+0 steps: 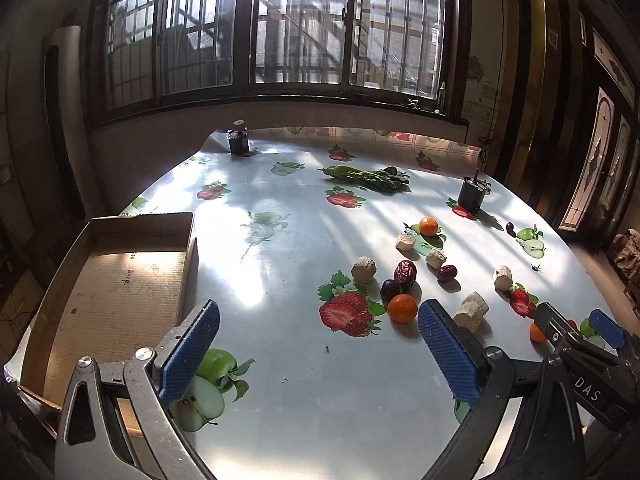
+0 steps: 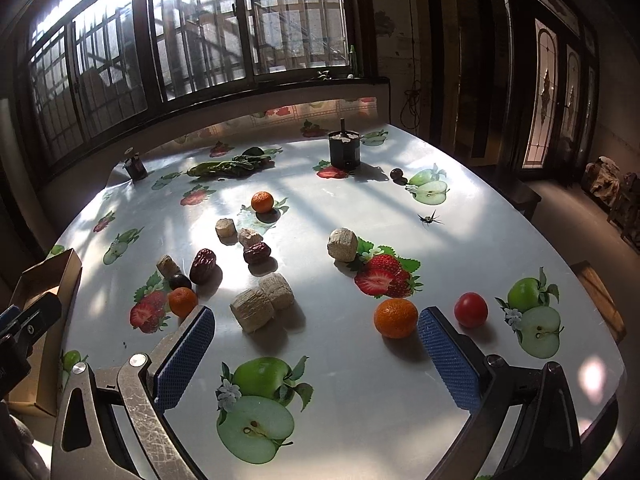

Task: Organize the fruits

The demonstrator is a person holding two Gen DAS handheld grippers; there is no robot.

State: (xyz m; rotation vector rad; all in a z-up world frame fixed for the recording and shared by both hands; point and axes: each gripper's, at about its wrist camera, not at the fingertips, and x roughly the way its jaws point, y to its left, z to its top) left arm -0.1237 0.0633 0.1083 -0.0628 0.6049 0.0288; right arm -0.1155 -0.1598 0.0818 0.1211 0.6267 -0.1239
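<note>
So both sets of tongs are spread wide with nothing in them. The left tongs hover over the glossy surface, with the cardboard box just off their left finger and a tangerine sitting right by the tip of their right finger. The right tongs have another tangerine just inside their right finger, and a small red tomato-looking fruit just outside it.

Further out from the left tongs there's a dark plum touching a wrinkly red date, plus rough beige fibrous chunks scattered around. Farther still, a third tangerine, leafy greens and a dark cup.

What I'd worry about: that cloth is slick and shiny, and round tangerines roll, so a sloppy close could knock one away instead of pinching it. The printed strawberries and apples could also fool you into grabbing at nothing. And the plum, date and tangerine are clustered tight, so going for one probably bumps the rest.
</note>
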